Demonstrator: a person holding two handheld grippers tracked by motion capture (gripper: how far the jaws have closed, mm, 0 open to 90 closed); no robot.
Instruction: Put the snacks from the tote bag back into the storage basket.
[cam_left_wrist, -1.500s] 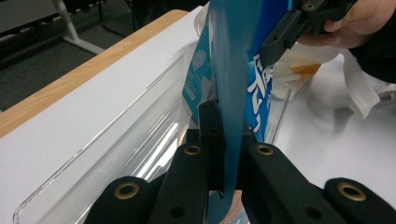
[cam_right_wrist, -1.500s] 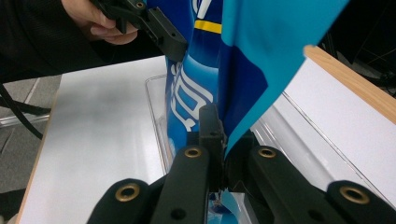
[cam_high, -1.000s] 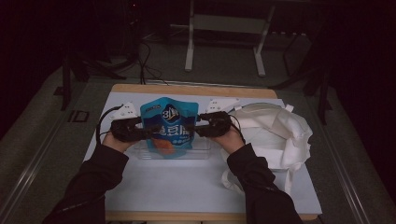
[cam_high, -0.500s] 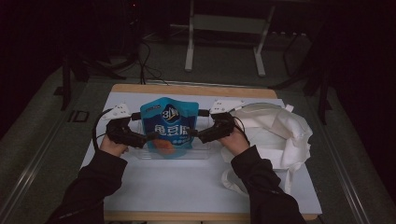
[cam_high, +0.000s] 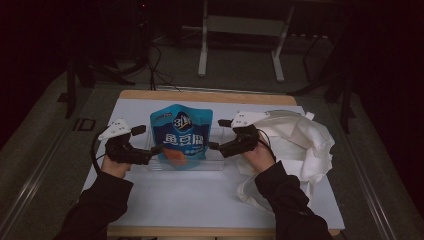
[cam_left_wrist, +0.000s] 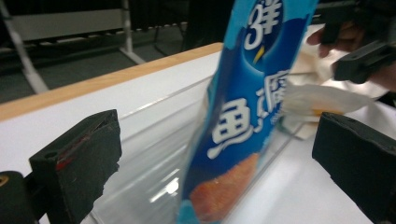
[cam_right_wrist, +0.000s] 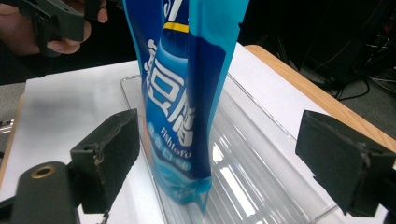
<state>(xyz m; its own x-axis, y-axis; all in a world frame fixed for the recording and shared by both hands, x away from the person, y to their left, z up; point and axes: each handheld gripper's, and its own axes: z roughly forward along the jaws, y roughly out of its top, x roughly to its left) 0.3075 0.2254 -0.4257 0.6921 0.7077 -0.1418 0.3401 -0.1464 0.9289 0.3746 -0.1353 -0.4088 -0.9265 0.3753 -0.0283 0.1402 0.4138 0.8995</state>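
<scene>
A blue snack pouch (cam_high: 182, 135) with white lettering stands upright in a clear plastic tray (cam_high: 215, 165) at mid-table. My left gripper (cam_high: 147, 140) is at the pouch's left edge and my right gripper (cam_high: 219, 134) at its right edge. Both have just been opening. In the left gripper view the pouch (cam_left_wrist: 243, 116) rises from the tray (cam_left_wrist: 149, 140) ahead of my left gripper (cam_left_wrist: 219, 142), whose pads are spread wide and clear of it. In the right gripper view the pouch (cam_right_wrist: 187, 93) likewise stands free of my right gripper (cam_right_wrist: 224, 151), in the tray (cam_right_wrist: 261, 154).
A crumpled white cloth bag (cam_high: 300, 145) lies on the right side of the white-topped table (cam_high: 200, 200), just behind my right hand. The table's wooden far edge (cam_high: 210, 96) runs behind the tray. Beyond it are a dark floor, cables and a metal stand.
Both grippers were closed on the pouch's sides a second ago. They have let go and drawn outward, the left one farther. The pouch stays upright in the tray.
</scene>
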